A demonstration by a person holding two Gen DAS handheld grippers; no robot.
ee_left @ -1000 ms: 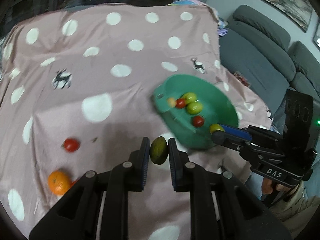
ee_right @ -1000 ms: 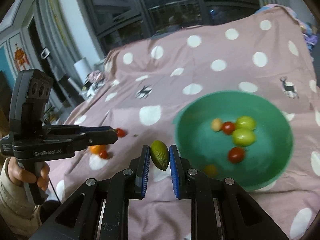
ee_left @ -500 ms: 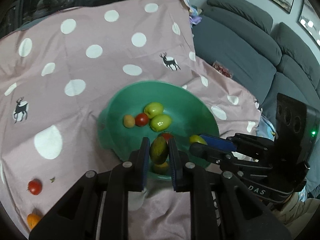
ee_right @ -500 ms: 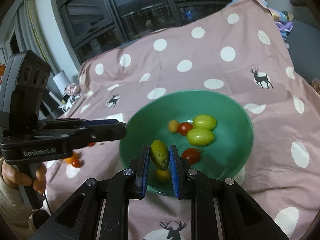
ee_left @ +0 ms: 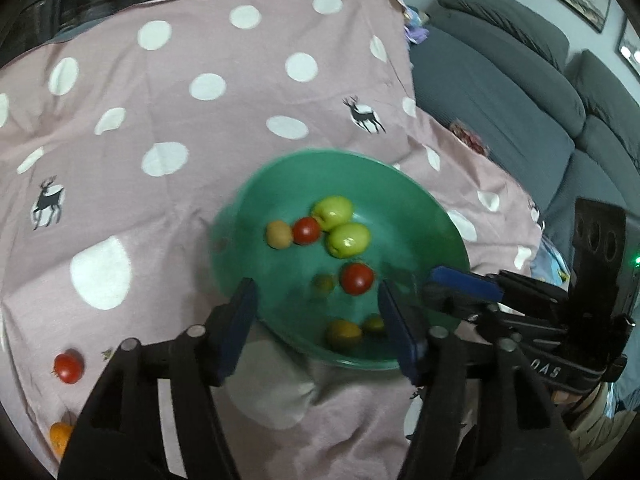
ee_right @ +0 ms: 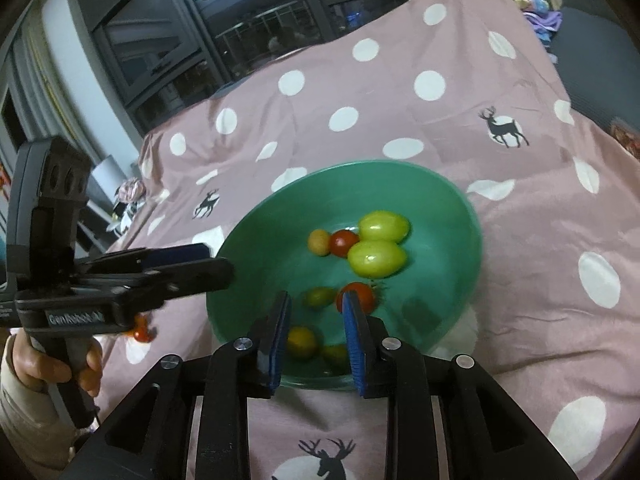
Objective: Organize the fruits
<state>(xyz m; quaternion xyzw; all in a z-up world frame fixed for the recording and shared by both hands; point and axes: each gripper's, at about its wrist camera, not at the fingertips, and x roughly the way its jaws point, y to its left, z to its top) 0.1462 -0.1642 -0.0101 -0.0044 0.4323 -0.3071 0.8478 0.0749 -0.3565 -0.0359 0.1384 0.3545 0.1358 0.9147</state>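
Both grippers are parked over the near rim of the green bowl (ee_left: 332, 153). The left gripper (ee_left: 316, 286) has just been opening and its fingers now stand wide, with nothing between them but the view down into the bowl. The right gripper (ee_right: 317, 297) has just been opening too. Its fingers are only narrowly parted and pinch nothing.

Inside the bowl I count 8 pieces. At the middle sit 2 yellow-green fruits (ee_left: 348, 240), touching. A red tomato (ee_left: 306, 230) is pressed against them, with a small tan fruit (ee_left: 279, 234) beside it. A second tomato (ee_left: 357, 278) lies nearer, next to a blurred olive-green fruit (ee_left: 323, 284). There are 2 more against the near wall, an orange-yellow fruit (ee_left: 344, 334) and a greenish fruit (ee_left: 374, 324).

2 pieces are left outside the bowl. A loose tomato (ee_left: 68, 368) and an orange (ee_left: 60, 436) lie on the spotted cloth toward the table's near left corner. They are well apart from the bowl and off to the left of the left fingers. Both are round, so there is no long axis to line up. I judge the left hand the nearer by a good margin, because the right would have to cross over the bowl. The next reach looks like a swing left and down with the fingers already spread.
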